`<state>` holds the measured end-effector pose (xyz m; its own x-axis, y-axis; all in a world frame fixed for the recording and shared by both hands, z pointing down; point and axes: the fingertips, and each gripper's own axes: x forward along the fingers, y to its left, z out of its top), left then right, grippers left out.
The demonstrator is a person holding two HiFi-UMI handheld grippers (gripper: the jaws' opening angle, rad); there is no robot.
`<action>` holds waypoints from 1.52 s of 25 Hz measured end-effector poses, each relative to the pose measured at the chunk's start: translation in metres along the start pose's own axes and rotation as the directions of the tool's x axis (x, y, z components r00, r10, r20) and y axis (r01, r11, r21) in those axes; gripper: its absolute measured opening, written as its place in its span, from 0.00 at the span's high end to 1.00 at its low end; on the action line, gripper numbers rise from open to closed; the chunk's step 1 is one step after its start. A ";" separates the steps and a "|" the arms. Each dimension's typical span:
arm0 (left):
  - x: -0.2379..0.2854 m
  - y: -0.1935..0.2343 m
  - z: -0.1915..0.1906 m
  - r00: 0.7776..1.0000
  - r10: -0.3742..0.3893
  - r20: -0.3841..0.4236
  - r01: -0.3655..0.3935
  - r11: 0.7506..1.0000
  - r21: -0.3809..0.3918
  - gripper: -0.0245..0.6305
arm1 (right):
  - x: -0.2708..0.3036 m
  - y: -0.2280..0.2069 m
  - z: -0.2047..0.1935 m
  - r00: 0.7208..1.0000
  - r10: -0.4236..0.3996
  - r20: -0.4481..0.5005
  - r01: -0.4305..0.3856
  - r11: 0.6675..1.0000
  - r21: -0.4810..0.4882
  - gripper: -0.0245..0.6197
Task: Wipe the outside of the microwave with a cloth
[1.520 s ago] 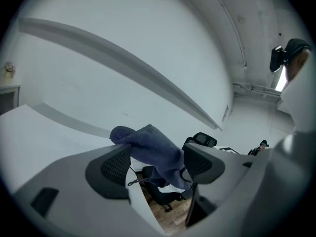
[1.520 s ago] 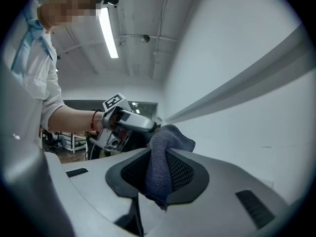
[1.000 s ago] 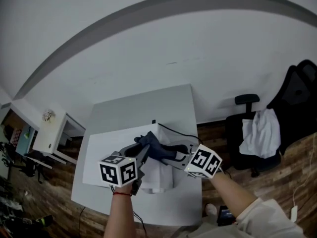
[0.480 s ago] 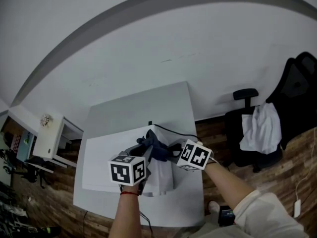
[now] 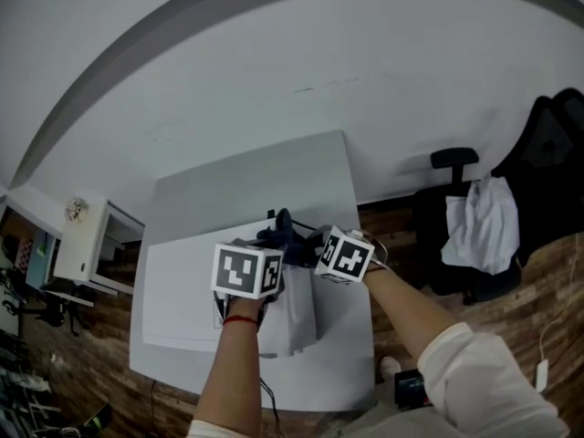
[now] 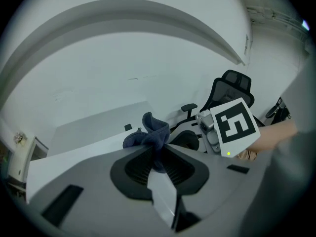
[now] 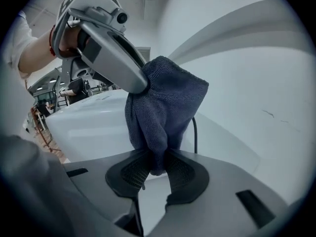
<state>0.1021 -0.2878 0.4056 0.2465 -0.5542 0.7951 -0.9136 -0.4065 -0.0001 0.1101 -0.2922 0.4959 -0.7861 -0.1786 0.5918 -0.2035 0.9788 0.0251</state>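
We hold the cloth [image 5: 285, 235] with both grippers at once; it hangs as a dark blue bunch between them, just above the rear right part of the microwave [image 5: 182, 286], which stands on the grey table [image 5: 246, 181].

The left gripper [image 5: 272, 249] has its jaws narrow and clamped on one end of the bunch; in the left gripper view the fabric rises straight out of the pads. The right gripper [image 5: 307, 245] has just been closing its jaws, and the right gripper view shows the other end of the cloth pinched between its pads, so we read this as a second grip.

The relation that matters: the cloth runs short and crumpled from one pair of jaws to the other, roughly across the microwave's width, while the white top lies below and to the left of both jaw pairs, toward us. The left gripper sits over the top panel; the right gripper sits nearer the right edge, beside the power cord [image 7: 194, 132]. We judge that the cloth must come down onto the top before any wiping starts; whether it already touches we cannot tell.
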 end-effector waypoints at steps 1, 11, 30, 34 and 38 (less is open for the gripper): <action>0.003 0.002 0.002 1.000 0.000 -0.006 0.000 1.000 -0.010 0.88 | 0.003 -0.005 0.000 1.000 -0.013 0.003 0.013 1.000 -0.001 0.80; 0.021 0.008 0.008 1.000 -0.007 -0.019 0.006 0.998 -0.061 0.88 | 0.019 -0.018 0.000 0.999 -0.014 0.051 0.018 0.997 -0.072 0.82; -0.003 -0.027 -0.032 0.996 -0.081 -0.025 0.080 0.996 -0.038 0.89 | 0.009 0.038 -0.014 0.995 0.049 0.089 -0.043 0.997 -0.066 0.83; -0.014 -0.039 -0.047 0.996 -0.088 -0.029 0.087 0.996 -0.023 0.89 | 0.003 0.059 -0.017 0.991 0.068 0.115 -0.062 0.997 -0.055 0.83; -0.029 -0.050 -0.064 0.995 -0.095 -0.012 0.095 0.995 -0.030 0.89 | -0.004 0.081 -0.020 0.987 0.088 0.135 -0.082 0.995 -0.051 0.83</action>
<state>0.1197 -0.2053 0.4212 0.3287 -0.5045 0.7984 -0.8955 -0.4350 0.0938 0.1083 -0.2098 0.5121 -0.8726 -0.1037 0.4773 -0.1087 0.9939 0.0174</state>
